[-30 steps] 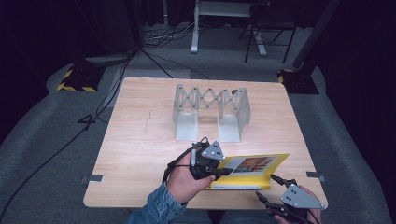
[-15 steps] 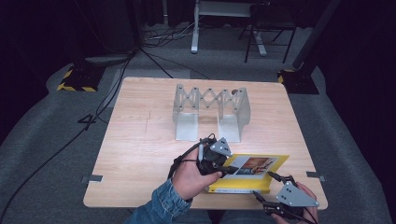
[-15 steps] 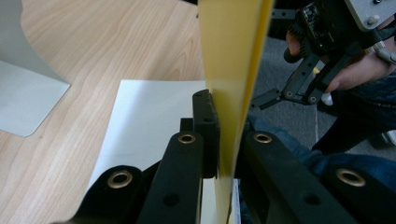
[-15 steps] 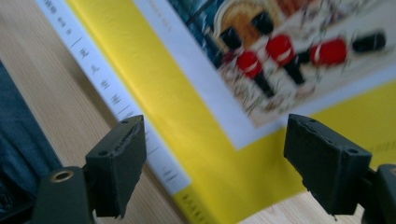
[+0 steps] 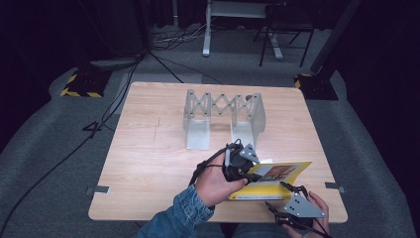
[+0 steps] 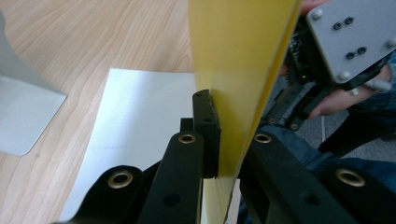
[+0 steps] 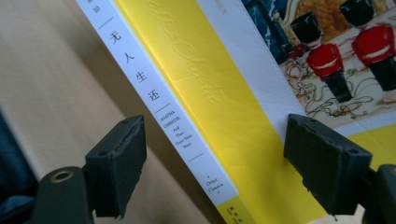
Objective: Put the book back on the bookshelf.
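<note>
Wood-grain table (image 5: 148,163), glossy yellow book (image 5: 282,174)

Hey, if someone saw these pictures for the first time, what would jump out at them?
Probably the yellow book near the table's front edge, its cover pinched and lifted by the left gripper. The right gripper waits open at its spine. Behind them stands a grey metal folding rack.

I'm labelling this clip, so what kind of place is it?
Probably a recording studio or lab, not a home: a lone light wooden table on grey carpet, black surroundings, floor cables and yellow-black striped stand bases.
</note>
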### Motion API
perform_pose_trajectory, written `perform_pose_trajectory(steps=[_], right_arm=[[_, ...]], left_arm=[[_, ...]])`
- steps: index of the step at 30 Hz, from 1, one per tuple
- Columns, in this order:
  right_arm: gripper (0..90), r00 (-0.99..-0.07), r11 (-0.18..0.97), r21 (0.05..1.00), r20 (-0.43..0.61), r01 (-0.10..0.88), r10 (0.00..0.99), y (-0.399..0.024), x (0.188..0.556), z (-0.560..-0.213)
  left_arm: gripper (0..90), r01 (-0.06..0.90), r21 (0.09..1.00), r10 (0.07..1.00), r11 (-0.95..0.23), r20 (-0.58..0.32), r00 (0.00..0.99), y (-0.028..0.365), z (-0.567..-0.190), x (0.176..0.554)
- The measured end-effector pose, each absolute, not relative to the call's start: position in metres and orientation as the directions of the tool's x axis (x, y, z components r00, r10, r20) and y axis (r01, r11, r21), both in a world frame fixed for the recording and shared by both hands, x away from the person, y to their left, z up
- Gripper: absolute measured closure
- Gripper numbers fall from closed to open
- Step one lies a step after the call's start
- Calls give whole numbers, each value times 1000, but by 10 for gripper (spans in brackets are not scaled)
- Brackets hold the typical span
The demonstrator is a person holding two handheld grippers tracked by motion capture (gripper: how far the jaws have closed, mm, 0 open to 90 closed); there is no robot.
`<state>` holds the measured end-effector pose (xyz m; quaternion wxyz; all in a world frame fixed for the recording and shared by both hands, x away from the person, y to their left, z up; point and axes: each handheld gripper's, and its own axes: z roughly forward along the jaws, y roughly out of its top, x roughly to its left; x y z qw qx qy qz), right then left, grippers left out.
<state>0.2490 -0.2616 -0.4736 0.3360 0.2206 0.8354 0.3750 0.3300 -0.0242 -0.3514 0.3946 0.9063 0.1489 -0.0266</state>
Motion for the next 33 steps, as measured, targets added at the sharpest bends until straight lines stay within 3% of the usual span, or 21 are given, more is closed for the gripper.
perform_pose_trajectory(steps=[6,13,22,33], right_arm=[[245,-624,629,775,-460,64,631,-266,247,-469],[244,-625,662,748,-497,43,602,-260,252,-468],[176,-605,686,727,-541,13,585,-241,270,-480],[228,-574,665,746,-550,-12,607,-241,296,-490]], left_arm=[[882,282,714,228,-642,-173,958,-24,-345,328],[876,344,722,290,-600,-204,935,-13,-350,336],[877,336,716,275,-612,-206,939,-23,-350,346],[872,419,706,318,-570,-281,906,-24,-361,381]])
